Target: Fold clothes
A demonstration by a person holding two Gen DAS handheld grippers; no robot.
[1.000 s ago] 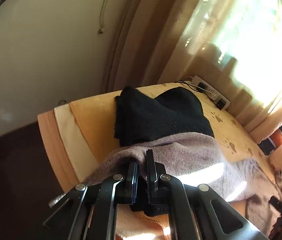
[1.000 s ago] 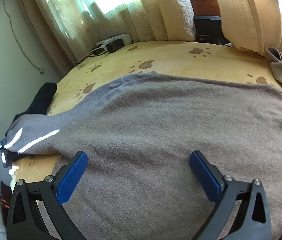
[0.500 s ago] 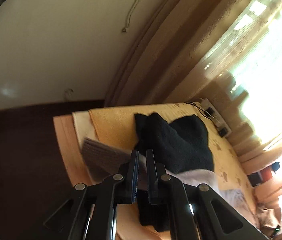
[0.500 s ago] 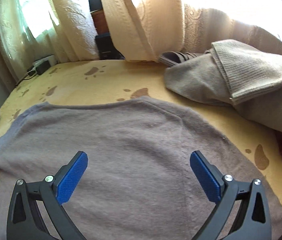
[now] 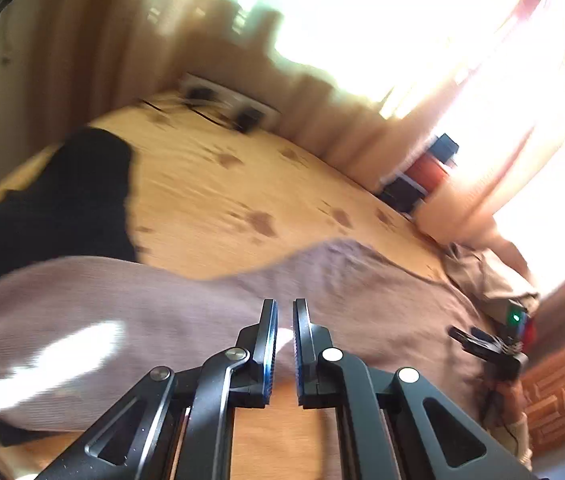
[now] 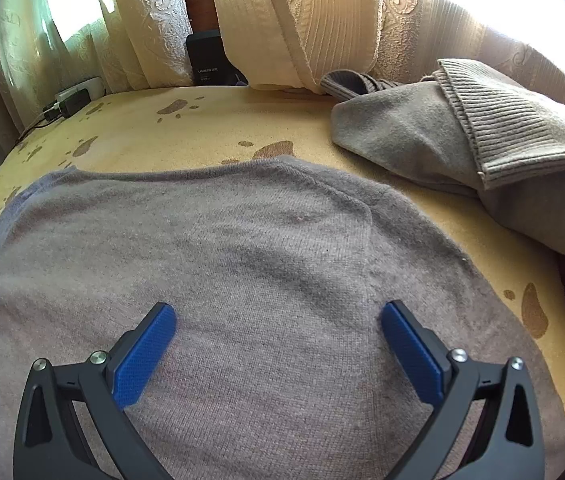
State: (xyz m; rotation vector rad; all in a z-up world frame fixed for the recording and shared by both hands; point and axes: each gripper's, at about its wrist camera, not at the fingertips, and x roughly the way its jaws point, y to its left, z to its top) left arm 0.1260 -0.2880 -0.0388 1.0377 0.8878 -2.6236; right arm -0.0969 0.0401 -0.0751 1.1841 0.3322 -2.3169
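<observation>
Left tongs (image 5: 285,312) nearly closed | right tongs (image 6: 278,320) spread over sweater (image 6: 242,264)

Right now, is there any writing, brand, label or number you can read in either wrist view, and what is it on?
Nothing is legible.
Black box behind the curtain, right wrist view: one faint line of pale print, too small to read.
Power strip: no readable markings.
Grey-brown sweater and beige sweater: no tags or print showing.
Left wrist view: motion-blurred; no text can be made out.
</observation>
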